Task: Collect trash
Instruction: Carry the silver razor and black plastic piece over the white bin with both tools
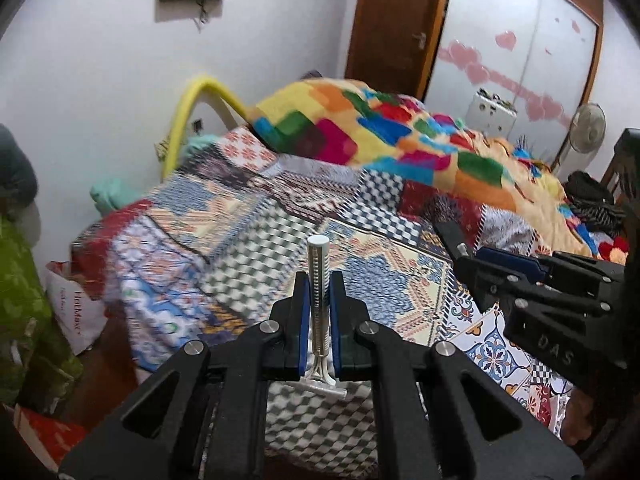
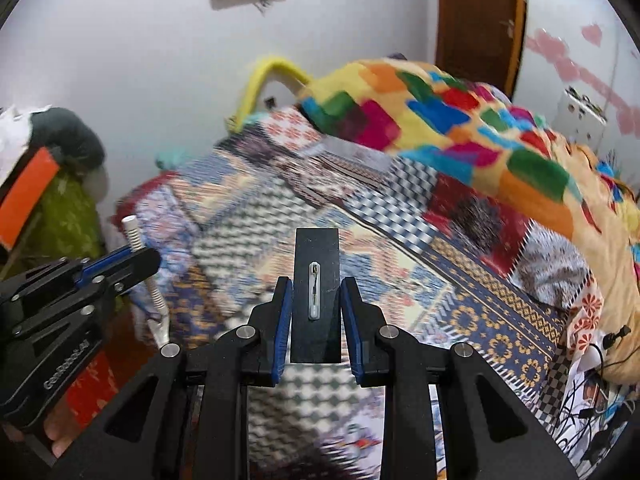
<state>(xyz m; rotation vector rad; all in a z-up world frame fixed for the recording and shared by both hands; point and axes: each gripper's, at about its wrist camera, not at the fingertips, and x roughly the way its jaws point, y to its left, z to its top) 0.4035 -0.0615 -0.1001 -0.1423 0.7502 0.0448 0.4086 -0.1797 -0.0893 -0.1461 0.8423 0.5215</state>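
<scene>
The left gripper (image 1: 319, 316) is clamping a silver disposable razor with a white-capped ribbed handle (image 1: 318, 292) between its blue pads, handle pointing away from the camera, blade head nearest it. In the right wrist view the same razor (image 2: 138, 248) is showing at the left, sticking out of the left tool's fingers. The right gripper (image 2: 316, 320) is pinching a flat black rectangular card with a small clear capsule fixed to its face (image 2: 316, 300); the card is standing upright between the blue pads, which are pressing on its two long edges.

Both tools are hanging above a bed covered by a patchwork sheet of checks, florals and geometric prints (image 1: 248, 232), neither touching it. A thick fleece blanket of bright coloured blocks (image 1: 360, 128) is lying heaped across the far side of the bed, taking up most of that half. A yellow padded curved headboard rail (image 1: 188, 120) is rising behind it against the white wall (image 1: 88, 60).

At the left edge of the bed, a white printed plastic bag (image 1: 80, 312) is sitting on the brown floor beside green patterned cloth (image 1: 24, 300). A brown wooden door (image 1: 392, 20) and a white wardrobe with pink heart stickers (image 1: 516, 40) are closing off the far side, with a white pedestal fan (image 1: 586, 128) near them. Black cables (image 2: 592, 384) are trailing over the right corner of the bed. The near stretch of sheet under the grippers is lying open.
</scene>
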